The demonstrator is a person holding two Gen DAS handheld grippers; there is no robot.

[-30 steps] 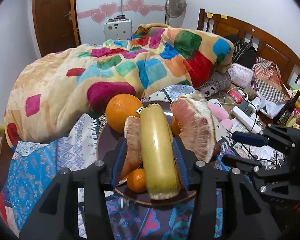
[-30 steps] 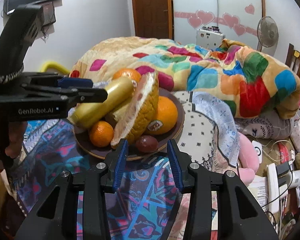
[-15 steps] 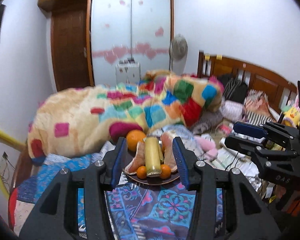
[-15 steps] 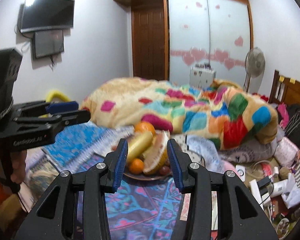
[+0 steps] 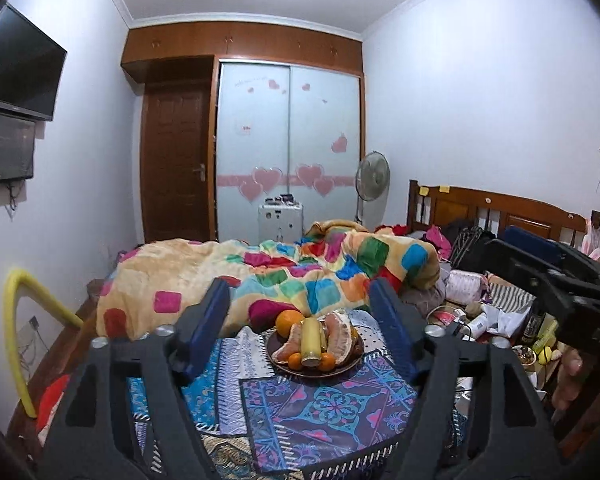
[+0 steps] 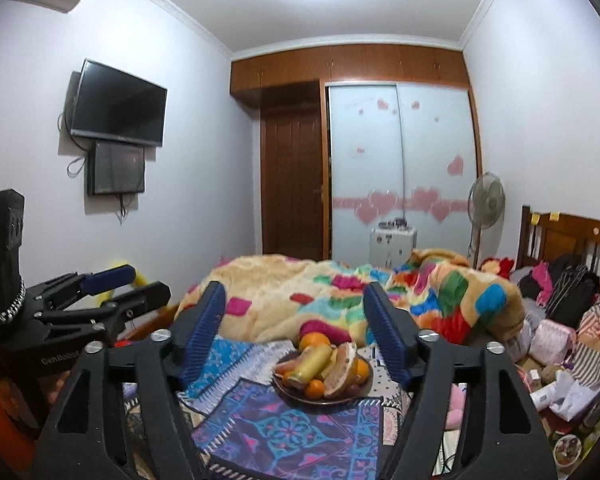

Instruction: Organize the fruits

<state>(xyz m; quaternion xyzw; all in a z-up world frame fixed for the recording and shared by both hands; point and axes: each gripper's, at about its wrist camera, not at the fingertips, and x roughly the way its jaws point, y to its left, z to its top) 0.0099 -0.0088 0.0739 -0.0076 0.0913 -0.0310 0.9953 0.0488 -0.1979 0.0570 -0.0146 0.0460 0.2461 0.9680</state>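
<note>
Well apart from the fruit plate [image 5: 315,372], both tools, left tool [image 5: 300,330] and right tool [image 6: 296,332], have just been opening, seemingly empty.

The dark round fruit plate [image 6: 289,397] is mostly covered by its pile, and the small dark fruit [image 6: 353,390] at its near edge is too small to name. The right gripper's black body [image 5: 568,296] runs off the left view's edge.

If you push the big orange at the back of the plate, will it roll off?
Probably it would roll: the orange looks round and smooth. It sits at the plate's back edge, so a push away could send it onto the blanket. Pushed forward, the yellow fruit and pomelo wedges would likely stop it.
</note>
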